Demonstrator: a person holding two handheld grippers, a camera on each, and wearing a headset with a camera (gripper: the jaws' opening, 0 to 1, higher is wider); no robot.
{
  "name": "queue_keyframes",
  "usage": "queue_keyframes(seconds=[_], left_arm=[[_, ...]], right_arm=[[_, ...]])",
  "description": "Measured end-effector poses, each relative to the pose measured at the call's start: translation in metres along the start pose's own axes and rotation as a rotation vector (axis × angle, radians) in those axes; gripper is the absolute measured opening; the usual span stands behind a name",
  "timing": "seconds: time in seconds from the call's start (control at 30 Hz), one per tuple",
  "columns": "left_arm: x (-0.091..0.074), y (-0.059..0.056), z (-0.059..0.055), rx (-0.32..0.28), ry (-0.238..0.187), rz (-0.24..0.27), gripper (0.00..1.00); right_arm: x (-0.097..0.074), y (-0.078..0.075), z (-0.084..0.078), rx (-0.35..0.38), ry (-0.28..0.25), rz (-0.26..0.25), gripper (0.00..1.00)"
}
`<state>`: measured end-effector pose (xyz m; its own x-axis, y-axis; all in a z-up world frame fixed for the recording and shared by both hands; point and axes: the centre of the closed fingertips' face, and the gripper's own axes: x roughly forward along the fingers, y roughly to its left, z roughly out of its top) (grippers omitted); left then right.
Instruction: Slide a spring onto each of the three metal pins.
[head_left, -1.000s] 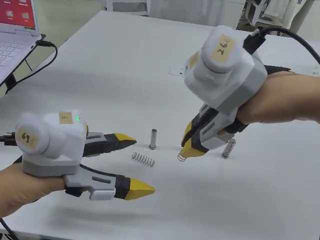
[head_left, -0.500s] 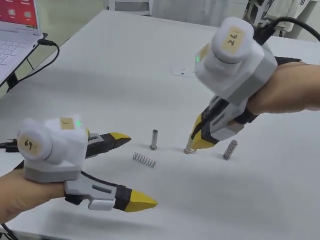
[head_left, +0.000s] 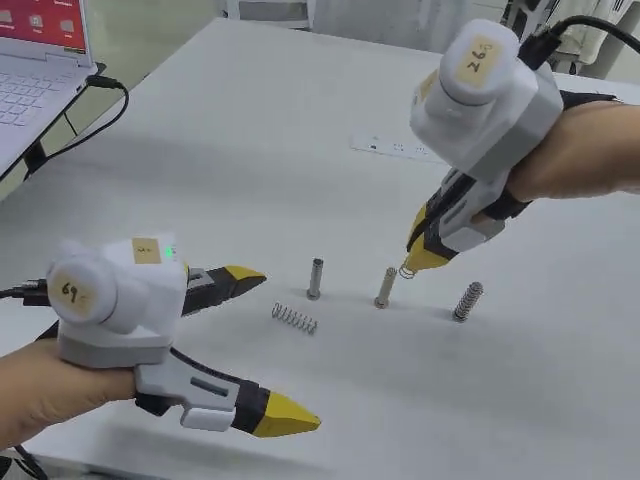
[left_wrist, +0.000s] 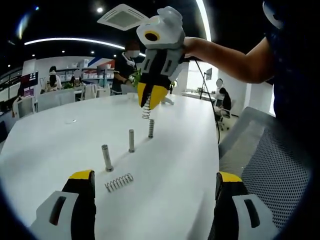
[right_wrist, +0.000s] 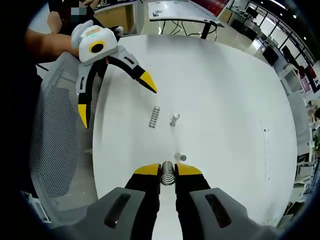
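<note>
The right gripper (head_left: 425, 262) is shut tight on a spring (head_left: 408, 270); in the right gripper view its two yellow tips pinch the top of the coil, and the rest hangs down. A second ago this gripper was low on the table (head_left: 250, 130), right at the spring; now it has come up off the table, and the spring has come up with it. So the pick-up worked.

The spring's free end hangs just above and a little to the side of the top of the middle pin (head_left: 385, 287); they do not touch yet, and that pin is bare. I think the next job is to line up the open end over the pin top and go down slowly; if it is off to one side, the coil may catch on the edge and bend away.

The last pin (head_left: 475, 288) already wears a fitted spring (head_left: 467, 300); the first pin (head_left: 315, 278) is bare. A loose spring (head_left: 294, 318) lies flat near the first pin.

The left gripper (head_left: 282, 350) hangs over the near part of the table with its jaws wide apart, holding nothing. That looks like one pin done and two to go.
</note>
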<state>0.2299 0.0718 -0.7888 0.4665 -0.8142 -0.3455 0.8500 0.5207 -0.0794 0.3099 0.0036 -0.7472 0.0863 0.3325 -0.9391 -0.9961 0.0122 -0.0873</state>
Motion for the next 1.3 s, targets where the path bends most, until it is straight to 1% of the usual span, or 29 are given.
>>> queue_keyframes(seconds=[0.07, 0.1, 0.13, 0.37, 0.67, 1.3], left_arm=[[0.000, 0.000, 0.000, -0.002, -0.002, 0.001, 0.98], [0.000, 0.000, 0.000, -0.003, -0.003, 0.001, 0.98], [0.000, 0.000, 0.000, -0.003, -0.004, 0.001, 0.98], [-0.001, 0.001, 0.002, -0.008, -0.013, 0.004, 0.98], [-0.001, 0.001, 0.002, -0.011, -0.017, 0.006, 0.98], [-0.002, 0.002, 0.002, -0.015, -0.022, 0.004, 0.97]], right_arm=[[0.001, -0.004, 0.001, 0.003, 0.002, -0.004, 0.08], [0.002, -0.010, 0.002, 0.007, 0.003, -0.003, 0.08], [0.003, -0.013, 0.003, 0.008, 0.003, -0.003, 0.08], [0.013, -0.022, 0.005, 0.024, 0.010, 0.002, 0.08], [0.026, -0.026, 0.002, 0.047, 0.031, 0.028, 0.08], [0.040, -0.029, -0.005, 0.058, 0.070, 0.047, 0.08]])
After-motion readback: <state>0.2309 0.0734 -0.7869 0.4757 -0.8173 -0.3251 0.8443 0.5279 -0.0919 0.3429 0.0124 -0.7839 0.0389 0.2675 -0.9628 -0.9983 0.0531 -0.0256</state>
